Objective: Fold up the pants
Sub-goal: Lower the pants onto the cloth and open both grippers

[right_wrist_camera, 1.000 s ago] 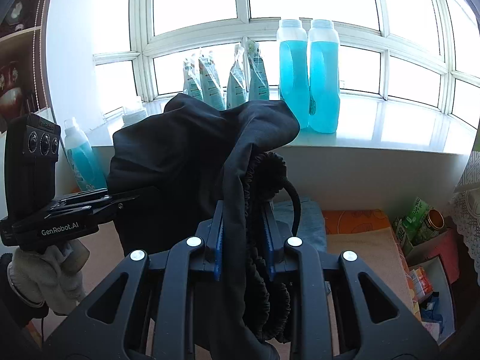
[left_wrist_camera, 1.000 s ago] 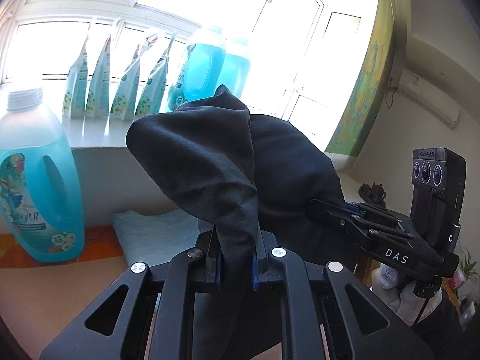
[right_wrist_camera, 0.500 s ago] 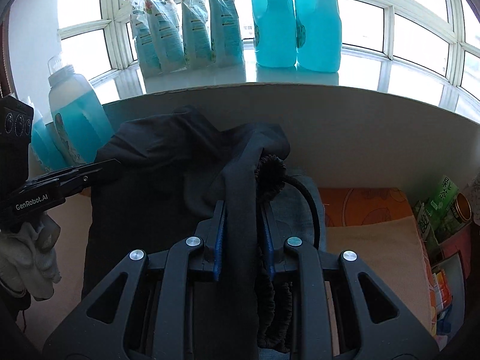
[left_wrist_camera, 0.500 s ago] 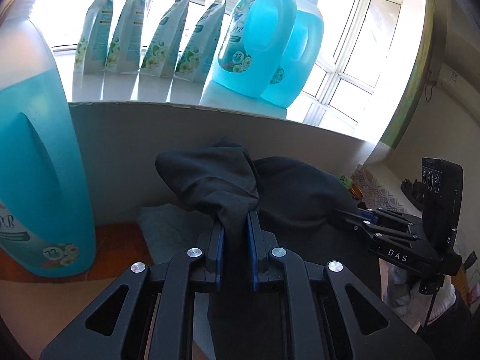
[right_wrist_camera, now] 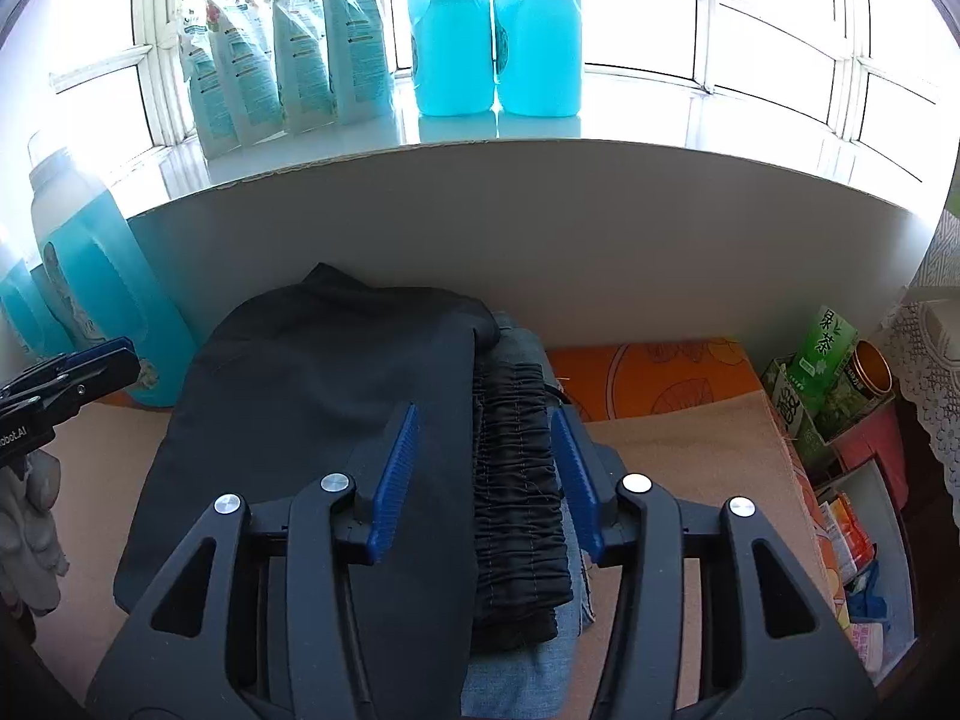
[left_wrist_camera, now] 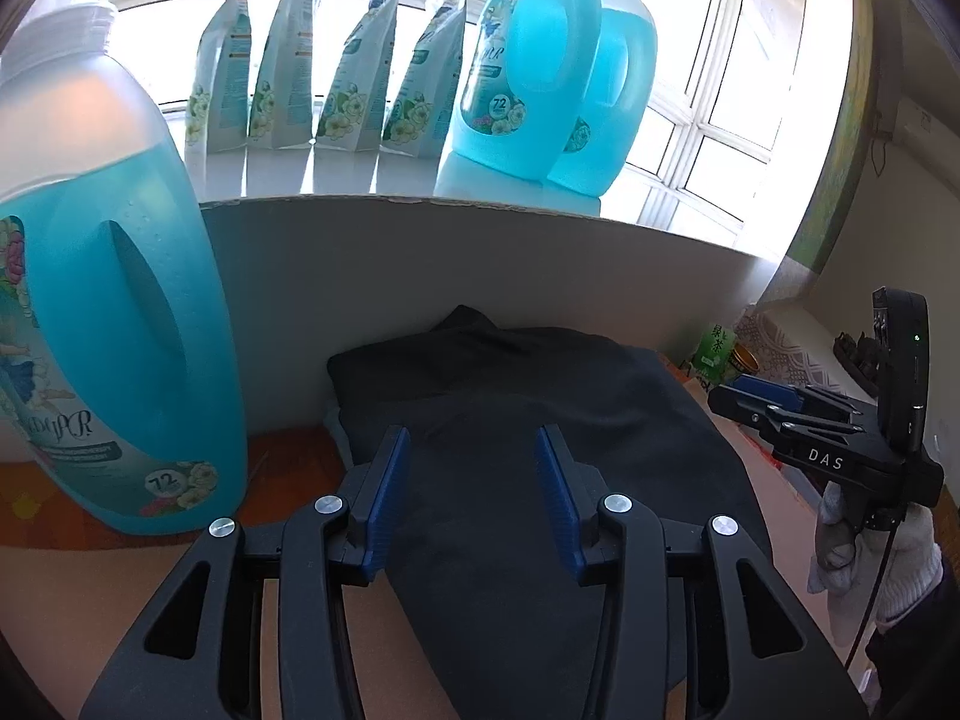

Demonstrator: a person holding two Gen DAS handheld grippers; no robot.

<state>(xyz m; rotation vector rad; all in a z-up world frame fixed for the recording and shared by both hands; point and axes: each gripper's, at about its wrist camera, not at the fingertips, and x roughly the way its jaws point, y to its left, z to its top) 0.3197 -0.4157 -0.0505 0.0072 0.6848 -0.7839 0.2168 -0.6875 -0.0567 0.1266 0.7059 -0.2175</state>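
The black pants point(left_wrist_camera: 528, 408) point(right_wrist_camera: 312, 396) lie folded flat against the grey wall under the windowsill, on top of a folded denim garment point(right_wrist_camera: 522, 660). Their gathered elastic waistband point(right_wrist_camera: 516, 480) faces right. My left gripper point(left_wrist_camera: 474, 480) hovers over the pants' left part, jaws opening, blue pads clear of the cloth. My right gripper point(right_wrist_camera: 486, 462) stands over the waistband, jaws opening too, pads not pressing the fabric. Each gripper shows in the other's view, the right gripper point(left_wrist_camera: 798, 420) at the right edge and the left gripper point(right_wrist_camera: 60, 384) at the left edge.
A large blue detergent bottle point(left_wrist_camera: 102, 324) stands close on the left. Two more bottles point(right_wrist_camera: 492, 30) and several refill pouches point(right_wrist_camera: 282, 54) line the windowsill. A green tea carton point(right_wrist_camera: 822, 348), a tin and a box of packets point(right_wrist_camera: 858, 552) crowd the right. An orange mat point(right_wrist_camera: 648, 372) lies behind.
Both grippers came down with the pants, laid them on the denim stack and let go. Their jaws, shut on cloth before, now stand apart.
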